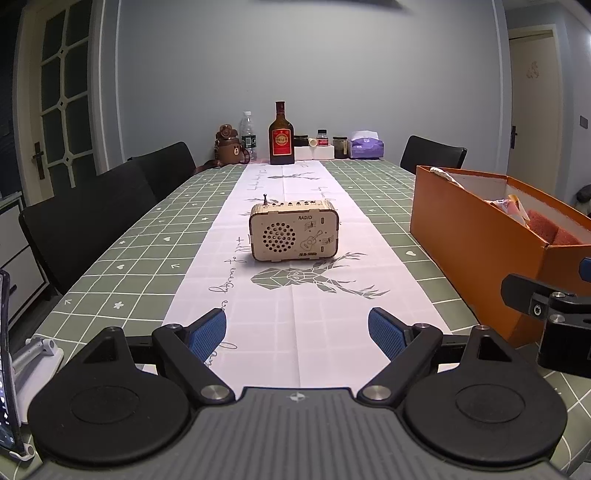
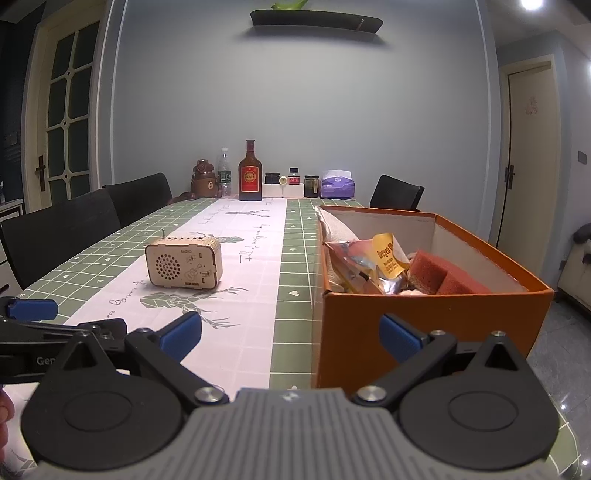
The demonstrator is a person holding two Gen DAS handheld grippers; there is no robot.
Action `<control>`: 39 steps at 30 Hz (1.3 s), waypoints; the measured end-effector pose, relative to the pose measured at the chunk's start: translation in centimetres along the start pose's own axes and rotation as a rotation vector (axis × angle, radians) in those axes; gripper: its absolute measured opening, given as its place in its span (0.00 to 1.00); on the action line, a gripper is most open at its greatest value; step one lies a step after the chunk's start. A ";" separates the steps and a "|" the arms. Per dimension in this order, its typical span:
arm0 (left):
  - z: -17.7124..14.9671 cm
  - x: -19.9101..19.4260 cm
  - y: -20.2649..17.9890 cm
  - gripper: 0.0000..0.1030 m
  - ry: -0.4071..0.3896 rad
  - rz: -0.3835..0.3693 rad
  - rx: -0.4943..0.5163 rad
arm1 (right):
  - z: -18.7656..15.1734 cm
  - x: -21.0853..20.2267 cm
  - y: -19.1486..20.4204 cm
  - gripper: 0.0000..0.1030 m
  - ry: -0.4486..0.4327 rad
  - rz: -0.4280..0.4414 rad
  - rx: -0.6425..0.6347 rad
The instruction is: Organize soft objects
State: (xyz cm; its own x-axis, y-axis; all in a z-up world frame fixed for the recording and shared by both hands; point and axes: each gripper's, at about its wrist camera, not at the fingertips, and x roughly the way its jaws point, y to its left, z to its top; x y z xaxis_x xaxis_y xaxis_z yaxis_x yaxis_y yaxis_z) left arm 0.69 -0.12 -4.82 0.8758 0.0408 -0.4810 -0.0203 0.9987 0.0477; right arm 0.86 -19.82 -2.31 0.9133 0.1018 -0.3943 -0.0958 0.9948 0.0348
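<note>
left gripper (image 1: 297, 334) wide, empty, level over table | right gripper (image 2: 290, 338) wide, empty, facing orange box (image 2: 424, 317)

Room lighting is dim and cool. A ceiling lamp (image 2: 532, 3) flares at the right view's top corner — soft shadows only. Fisheye bends the door frames (image 1: 22, 110) at edges; focus stays sharp centrally.

left claw (image 1: 297, 332): black linkage arms, blue ribbed pads, silver pivot screws, two round black discs, grey ribbed housing with a small white compass mark | right claw (image 2: 291, 335): same build, smooth blue pads | partial white lettering "Gen" on the neighbouring black arm | bare skin at right view's left edge
</note>
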 end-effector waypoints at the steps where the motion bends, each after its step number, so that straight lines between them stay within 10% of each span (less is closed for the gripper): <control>1: 0.0 0.0 0.0 0.99 0.000 -0.001 0.000 | 0.0 0.0 0.0 0.97 0.000 0.001 -0.001; 39: 0.2 -0.2 0.1 0.99 0.003 -0.001 0.005 | 0.0 0.2 0.1 0.97 0.003 -0.002 -0.002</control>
State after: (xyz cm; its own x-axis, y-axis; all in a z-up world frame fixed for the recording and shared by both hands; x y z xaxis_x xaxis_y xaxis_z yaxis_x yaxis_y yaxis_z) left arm 0.60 -0.06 -4.51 0.8742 0.0395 -0.4839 -0.0165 0.9985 0.0516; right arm 1.02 -19.68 -2.34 0.9122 0.1000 -0.3974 -0.0951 0.9949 0.0321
